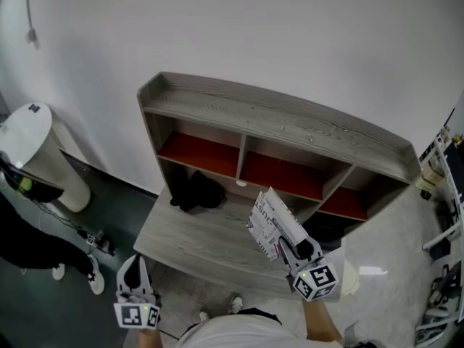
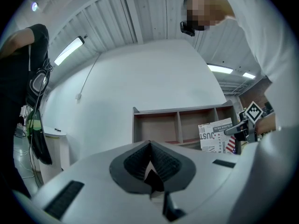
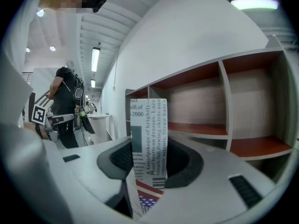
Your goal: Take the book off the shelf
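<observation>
Gripping the book [image 1: 270, 223] by its lower end, the R tongs [image 1: 284, 246] held it clear of the shelf [image 1: 290, 133], out in front of the middle & R-hand compartments and above the front part of the grey wood-grain surface [image 1: 196, 238]. The pads were clamped on either side of the book. In the R gripper view it stood upright between them, a narrow face w/ black newsprint-style lettering turned to the camera and a stars-and-stripes patch at its foot. In the head view the book leaned a little, its cover a busy black-and-white print. The L tongs [image 1: 135, 267] hung low off the surface's front L corner, well apart from the book, jaws together w/ nothing between them. The shelf unit stood against a white wall [image 1: 304, 42], its three upper compartments floored in red. A dark bundle [image 1: 196, 192], too shapeless to identify, lay at the back of the surface below the L compartment. A white cylindrical bin [image 1: 32, 151] stood on the floor to the L of the unit. A person in dark clothes [image 3: 65, 106] stood near that bin in the R gripper view.
</observation>
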